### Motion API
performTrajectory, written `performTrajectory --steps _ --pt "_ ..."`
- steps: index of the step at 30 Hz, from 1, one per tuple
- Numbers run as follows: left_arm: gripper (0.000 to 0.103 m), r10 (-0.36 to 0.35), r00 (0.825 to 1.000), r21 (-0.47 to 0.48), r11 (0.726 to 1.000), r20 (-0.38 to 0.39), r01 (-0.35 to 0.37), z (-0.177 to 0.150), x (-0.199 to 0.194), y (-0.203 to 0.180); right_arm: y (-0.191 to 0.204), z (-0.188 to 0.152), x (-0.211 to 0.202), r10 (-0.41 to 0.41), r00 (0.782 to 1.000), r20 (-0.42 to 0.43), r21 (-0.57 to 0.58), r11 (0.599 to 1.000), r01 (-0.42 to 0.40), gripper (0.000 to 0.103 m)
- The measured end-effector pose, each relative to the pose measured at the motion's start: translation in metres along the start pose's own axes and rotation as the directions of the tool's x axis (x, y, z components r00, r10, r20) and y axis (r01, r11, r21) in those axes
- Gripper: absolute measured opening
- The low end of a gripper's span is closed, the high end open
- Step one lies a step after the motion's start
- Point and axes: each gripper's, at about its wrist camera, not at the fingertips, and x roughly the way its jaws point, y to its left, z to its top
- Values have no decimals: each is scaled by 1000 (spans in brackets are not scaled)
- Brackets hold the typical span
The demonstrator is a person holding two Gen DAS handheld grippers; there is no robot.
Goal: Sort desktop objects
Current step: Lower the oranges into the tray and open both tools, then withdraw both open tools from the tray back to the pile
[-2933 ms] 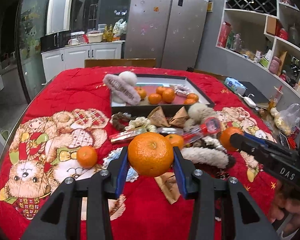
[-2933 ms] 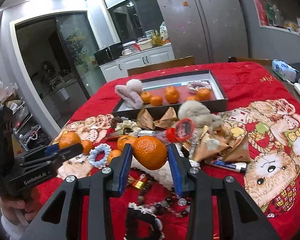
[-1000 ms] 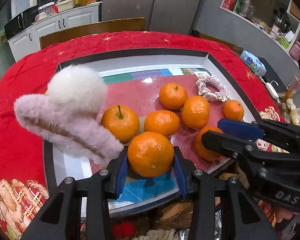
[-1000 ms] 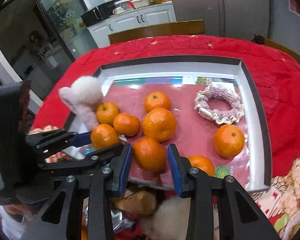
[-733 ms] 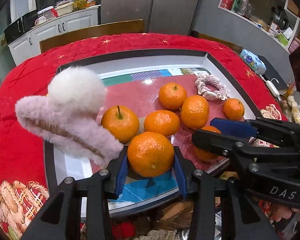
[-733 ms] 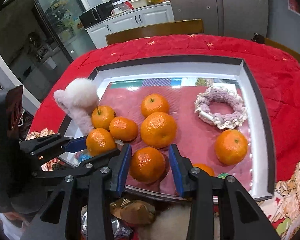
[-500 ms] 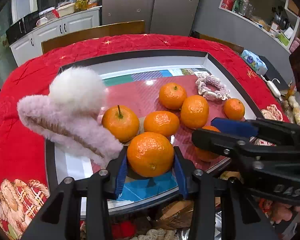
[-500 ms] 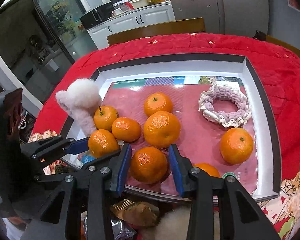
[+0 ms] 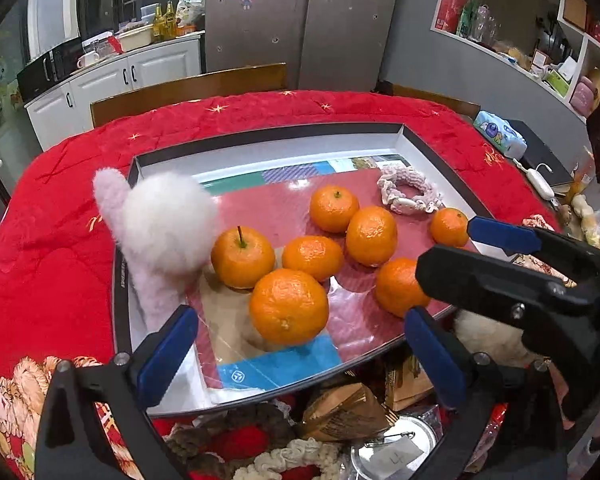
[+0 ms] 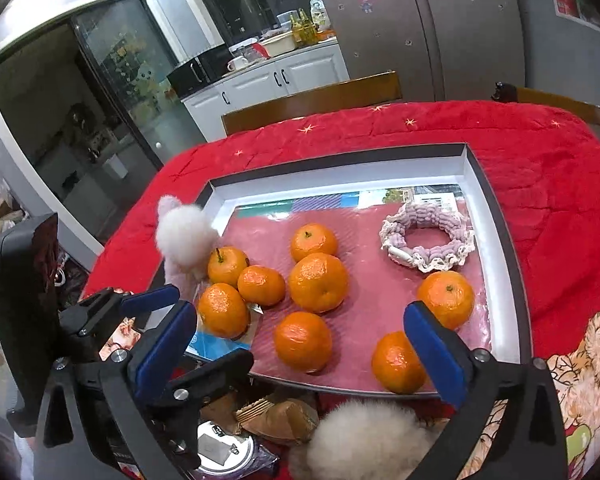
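A black-rimmed tray [image 9: 260,140] [image 10: 340,160] on the red tablecloth holds several oranges, a fluffy pink hair claw [image 9: 156,236] [image 10: 182,240] and a crocheted scrunchie [image 9: 408,192] [image 10: 426,244]. My left gripper [image 9: 300,348] is open, its blue pads on either side of an orange [image 9: 288,306] lying in the tray's near part. My right gripper [image 10: 300,352] is open and empty over the near edge, with an orange [image 10: 303,342] lying in the tray between its pads. It also shows in the left wrist view [image 9: 516,272].
Clutter lies in front of the tray: paper-wrapped items [image 9: 340,412] [image 10: 280,412], a white fluffy ball [image 10: 364,440], a round metal lid [image 9: 396,448] and yarn scrunchies [image 9: 292,460]. Wooden chairs [image 9: 188,88] stand behind the table. A tissue pack [image 9: 498,134] lies at the right.
Both grippers have opened and let go of their oranges, which now lie in the tray. Both have drawn back and up a little.
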Motion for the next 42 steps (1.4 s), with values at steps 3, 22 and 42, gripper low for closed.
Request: performTrajectory --steps 3,22,42 --pt "103 16 1000 2 1000 3 -16 0 1 -1 -1 1 -2 -1 1000 8 2 1000 1 103" --pt "103 45 996 -28 999 75 -43 6 -39 3 4 6 -24 -19 998 57 -7 1000 19 103" --pt "103 50 957 -26 999 287 -44 -84 -213 -37 74 -59 -159 -39 966 257 -77 995 61 103"
